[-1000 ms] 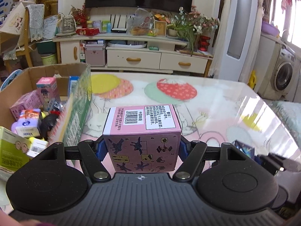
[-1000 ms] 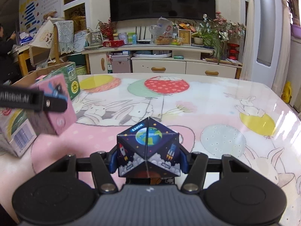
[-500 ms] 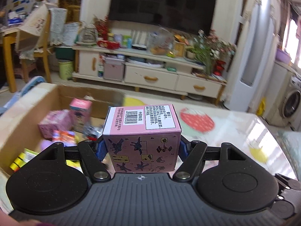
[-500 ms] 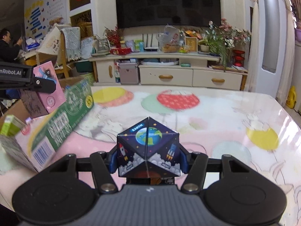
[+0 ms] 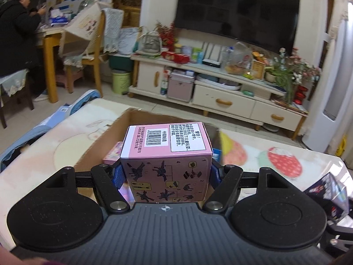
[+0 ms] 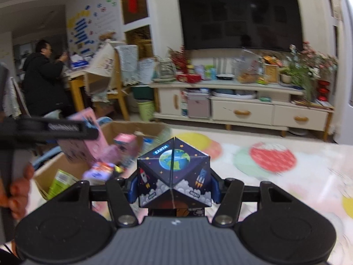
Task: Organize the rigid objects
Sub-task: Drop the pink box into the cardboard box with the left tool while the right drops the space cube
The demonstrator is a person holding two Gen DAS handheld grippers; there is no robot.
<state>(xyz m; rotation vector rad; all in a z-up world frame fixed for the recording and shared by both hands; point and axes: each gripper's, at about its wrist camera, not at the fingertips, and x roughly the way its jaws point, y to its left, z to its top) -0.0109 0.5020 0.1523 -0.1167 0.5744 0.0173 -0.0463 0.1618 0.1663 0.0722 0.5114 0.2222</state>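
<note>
Above the counter [image 5: 33, 159] we see the cardboard box [image 6: 123, 127] of toys, then our left gripper [image 5: 166, 172] pinching a pink box [image 5: 167, 152] over its open top, and our right gripper [image 6: 174, 187] beside it, clamped on a dark space cube [image 6: 174, 172].

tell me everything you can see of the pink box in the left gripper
The pink box is a small cardboard cube held level between the blue pads of the left gripper, which press on its two sides. Its top bears a barcode label and a white panel of printed text; the near face shows black line drawings in numbered steps. It looks closed and undented. It hangs above the open carton, touching nothing but the pads.
</note>
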